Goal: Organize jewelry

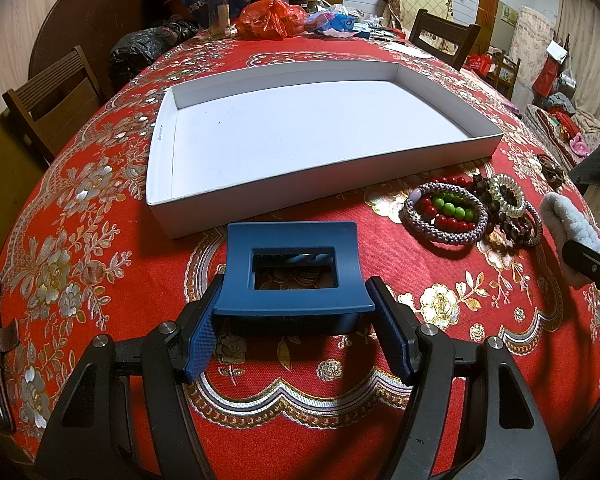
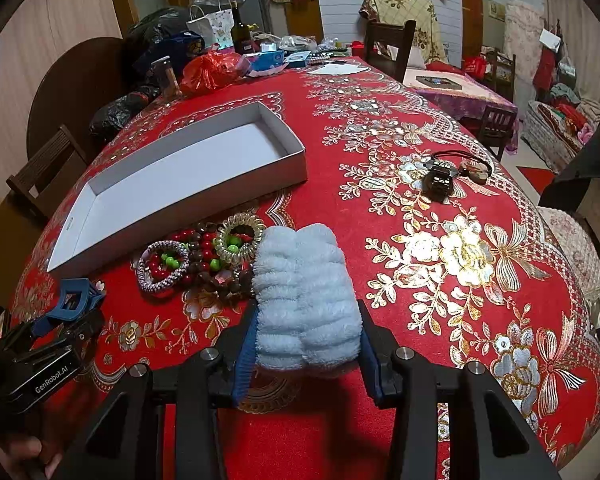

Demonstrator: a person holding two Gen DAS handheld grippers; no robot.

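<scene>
My left gripper (image 1: pixel 294 312) is shut on a blue rectangular hair claw clip (image 1: pixel 292 272), held just above the red tablecloth in front of the white box (image 1: pixel 284 196); the clip (image 2: pixel 74 300) also shows at the left of the right wrist view. My right gripper (image 2: pixel 306 348) is shut on a fluffy light-blue scrunchie (image 2: pixel 304 292), whose edge (image 1: pixel 568 220) shows at the right of the left wrist view. A pile of bracelets and hair ties (image 1: pixel 464 208) lies right of the box's near corner, with red and green beads, a braided ring and a clear coil tie (image 2: pixel 240 240). The white box (image 2: pixel 80 240) holds nothing.
A black clip and a dark hair tie (image 2: pixel 444 176) lie far right on the table. Bags, a jar (image 1: pixel 218 12) and a bottle (image 2: pixel 240 28) crowd the far end. Wooden chairs (image 1: pixel 48 100) stand around the table. A hand (image 2: pixel 24 452) holds the left gripper's handle.
</scene>
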